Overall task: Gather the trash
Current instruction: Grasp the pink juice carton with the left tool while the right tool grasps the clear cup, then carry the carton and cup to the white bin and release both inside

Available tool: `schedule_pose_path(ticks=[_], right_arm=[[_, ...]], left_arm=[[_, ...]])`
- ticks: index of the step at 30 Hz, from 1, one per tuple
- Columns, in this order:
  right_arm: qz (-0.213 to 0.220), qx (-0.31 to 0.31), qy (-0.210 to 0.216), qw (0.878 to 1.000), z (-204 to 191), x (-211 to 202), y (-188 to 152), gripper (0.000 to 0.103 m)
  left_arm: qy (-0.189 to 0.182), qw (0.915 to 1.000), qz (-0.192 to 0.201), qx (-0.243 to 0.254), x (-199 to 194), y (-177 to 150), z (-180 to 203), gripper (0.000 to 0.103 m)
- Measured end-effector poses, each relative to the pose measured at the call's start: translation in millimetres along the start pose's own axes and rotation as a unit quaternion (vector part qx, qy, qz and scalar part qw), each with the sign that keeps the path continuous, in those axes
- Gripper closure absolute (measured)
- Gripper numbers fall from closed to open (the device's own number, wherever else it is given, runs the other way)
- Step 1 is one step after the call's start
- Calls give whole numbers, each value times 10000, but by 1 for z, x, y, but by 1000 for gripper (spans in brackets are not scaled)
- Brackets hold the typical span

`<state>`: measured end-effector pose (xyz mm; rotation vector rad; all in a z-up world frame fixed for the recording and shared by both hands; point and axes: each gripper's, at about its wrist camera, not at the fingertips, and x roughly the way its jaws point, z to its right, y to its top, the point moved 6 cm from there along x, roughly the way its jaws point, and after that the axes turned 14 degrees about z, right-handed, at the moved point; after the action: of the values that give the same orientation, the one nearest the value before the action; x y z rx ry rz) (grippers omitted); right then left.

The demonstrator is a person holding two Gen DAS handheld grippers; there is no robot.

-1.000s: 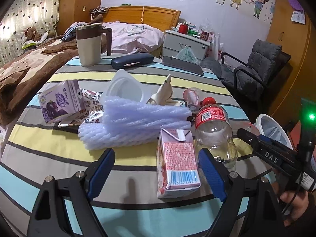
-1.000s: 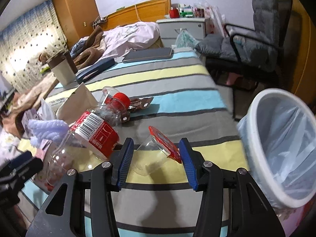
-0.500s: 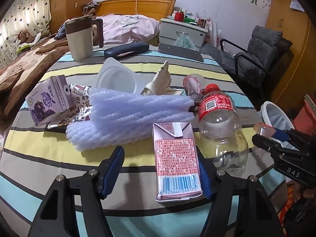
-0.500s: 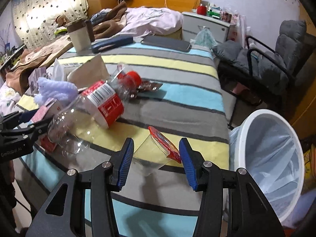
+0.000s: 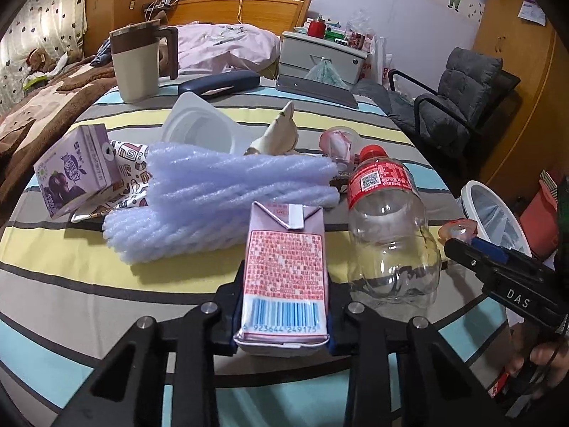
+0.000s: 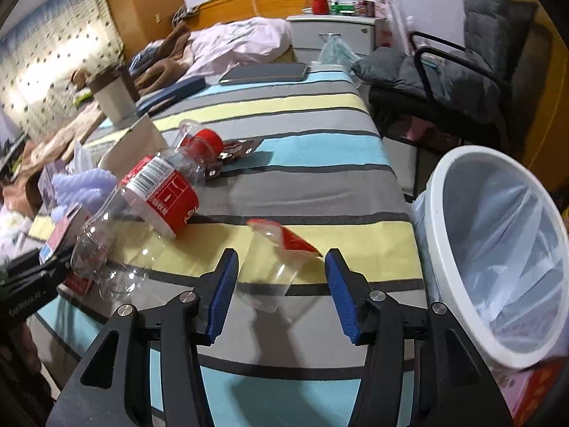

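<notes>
My left gripper (image 5: pixel 282 315) is shut on a pink drink carton (image 5: pixel 284 274) that lies on the striped table. An empty clear bottle with a red label (image 5: pixel 386 220) lies just right of it. My right gripper (image 6: pixel 281 297) is open, its blue pads on either side of a clear plastic cup with a red lid (image 6: pixel 277 259), not touching it. The cup looks lifted over the table edge. A white trash bin with a clear liner (image 6: pixel 498 249) stands on the floor right of the table; it also shows in the left wrist view (image 5: pixel 492 213).
More trash lies on the table: purple foam wrap (image 5: pixel 227 199), a purple carton (image 5: pixel 76 169), a white plastic tub (image 5: pixel 202 128), and a small cup (image 5: pixel 338 142). A mug (image 5: pixel 137 66), a glasses case (image 5: pixel 218 82) and a tablet (image 6: pixel 265 73) sit at the back. A grey chair (image 6: pixel 462 64) stands beyond the bin.
My left gripper has moved forward and closed on the pink carton. My right gripper has opened wider around the clear cup and the view has swung toward the bin.
</notes>
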<state>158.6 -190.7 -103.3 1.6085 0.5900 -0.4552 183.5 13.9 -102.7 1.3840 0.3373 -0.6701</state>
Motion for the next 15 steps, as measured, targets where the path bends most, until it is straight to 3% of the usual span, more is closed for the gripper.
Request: schedule_pose_path(ticks=[2, 3, 15], right_arm=[[71, 89, -29, 9999, 1, -1, -1, 60], [109, 93, -43, 9999, 2, -1, -2, 71], [422, -6, 40, 9991, -1, -15, 1, 71]], left_arm=[[-12, 10000, 47, 23, -2, 1, 1, 69], [-10, 10000, 77, 36, -3, 2, 2, 69], [-81, 9995, 295, 83, -20, 6, 8, 69]])
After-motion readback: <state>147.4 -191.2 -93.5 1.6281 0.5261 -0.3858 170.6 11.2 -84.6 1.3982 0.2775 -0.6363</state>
